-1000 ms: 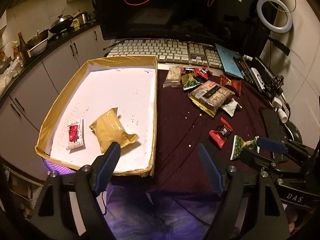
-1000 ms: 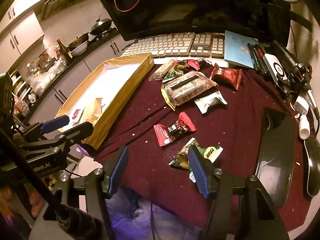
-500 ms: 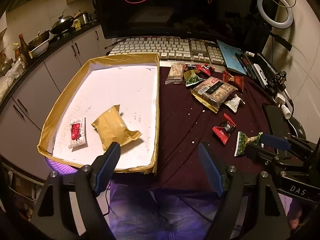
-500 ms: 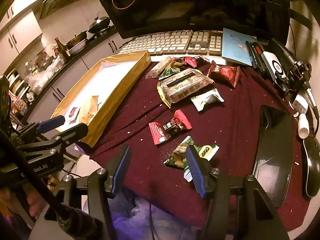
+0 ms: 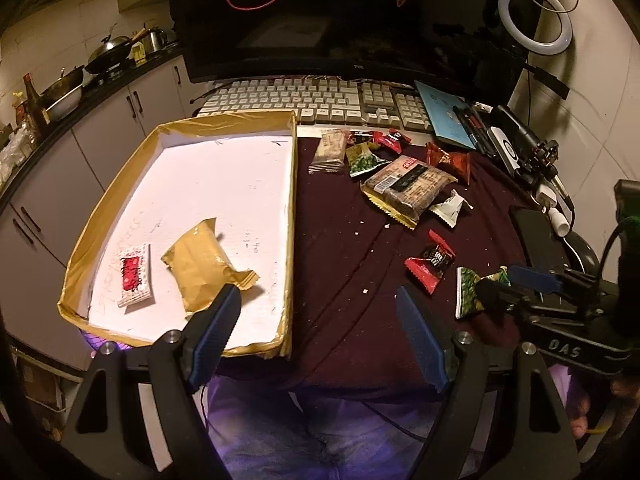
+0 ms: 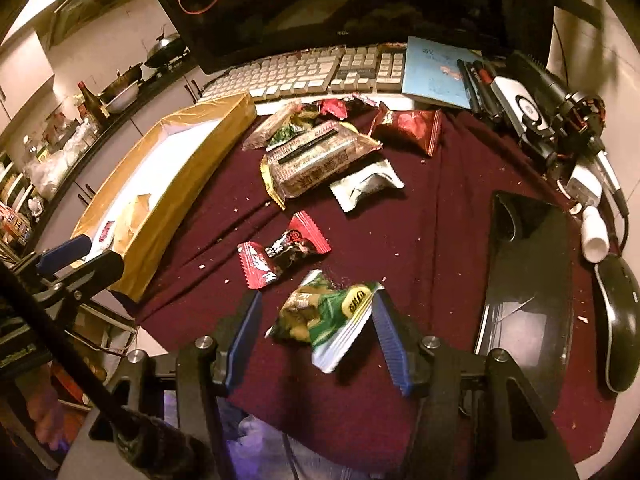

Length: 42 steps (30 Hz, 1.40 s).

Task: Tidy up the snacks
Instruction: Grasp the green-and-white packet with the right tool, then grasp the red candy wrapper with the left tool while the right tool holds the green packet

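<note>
The green snack packet (image 6: 326,316) lies on the maroon cloth (image 6: 420,216) near the table's front edge, long axis slanting from upper left to lower right, its white crimped end nearest. It looks light, crinkly and slippery; pinch its puffed middle. The right gripper (image 6: 316,336) straddles it, half open, gripping nothing. The left gripper (image 5: 320,332) hangs wide and empty by the tray (image 5: 292,240).

Maroon cloth (image 6: 420,208) matt, creased, crumb-speckled. Snack packets (image 6: 320,160) glossy crinkled foil-plastic. Tray (image 5: 116,184) rim shiny tan tape, floor matt white. Blue pads (image 6: 390,344) ribbed.
</note>
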Each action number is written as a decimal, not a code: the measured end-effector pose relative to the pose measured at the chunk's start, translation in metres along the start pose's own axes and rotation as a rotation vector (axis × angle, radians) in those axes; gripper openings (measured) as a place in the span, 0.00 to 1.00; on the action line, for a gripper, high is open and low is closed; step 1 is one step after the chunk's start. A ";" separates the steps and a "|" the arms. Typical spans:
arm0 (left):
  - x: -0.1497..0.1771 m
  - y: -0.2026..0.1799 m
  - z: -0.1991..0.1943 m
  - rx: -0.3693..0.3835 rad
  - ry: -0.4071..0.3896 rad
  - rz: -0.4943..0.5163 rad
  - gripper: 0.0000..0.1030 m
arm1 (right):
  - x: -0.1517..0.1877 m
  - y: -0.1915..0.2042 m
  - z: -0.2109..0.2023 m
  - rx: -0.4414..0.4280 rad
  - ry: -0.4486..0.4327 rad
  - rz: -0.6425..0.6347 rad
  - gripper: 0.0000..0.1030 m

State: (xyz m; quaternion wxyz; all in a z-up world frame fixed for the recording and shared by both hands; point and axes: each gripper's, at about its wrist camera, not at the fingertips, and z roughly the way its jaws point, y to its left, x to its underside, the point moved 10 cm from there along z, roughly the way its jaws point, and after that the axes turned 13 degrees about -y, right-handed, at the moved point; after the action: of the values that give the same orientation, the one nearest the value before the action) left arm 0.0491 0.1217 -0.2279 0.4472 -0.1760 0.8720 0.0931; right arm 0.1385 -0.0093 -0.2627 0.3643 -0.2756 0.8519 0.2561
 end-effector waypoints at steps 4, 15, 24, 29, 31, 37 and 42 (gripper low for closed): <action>0.001 -0.009 0.006 0.010 0.009 0.028 0.78 | 0.009 -0.003 0.011 0.003 0.030 0.012 0.48; -0.009 -0.066 0.048 0.181 0.012 0.139 0.78 | -0.020 -0.025 -0.001 0.065 -0.096 0.026 0.37; 0.012 -0.110 0.087 0.209 0.087 0.251 0.60 | -0.039 -0.063 -0.003 0.110 -0.176 0.145 0.37; 0.015 -0.116 0.094 0.175 0.074 0.285 0.60 | -0.038 -0.059 -0.006 0.109 -0.169 0.146 0.37; 0.013 -0.116 0.095 0.171 0.067 0.281 0.60 | -0.037 -0.056 -0.007 0.103 -0.162 0.141 0.37; 0.011 -0.118 0.098 0.182 0.058 0.259 0.40 | -0.037 -0.050 -0.008 0.098 -0.157 0.126 0.37; 0.012 -0.114 0.096 0.185 0.065 0.239 0.28 | -0.038 -0.044 -0.009 0.094 -0.157 0.115 0.37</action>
State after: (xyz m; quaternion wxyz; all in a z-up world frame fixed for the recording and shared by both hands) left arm 0.1587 0.0452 -0.2945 0.4186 -0.0318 0.9056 0.0594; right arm 0.1850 -0.0359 -0.2392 0.4271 -0.1882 0.8462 0.2572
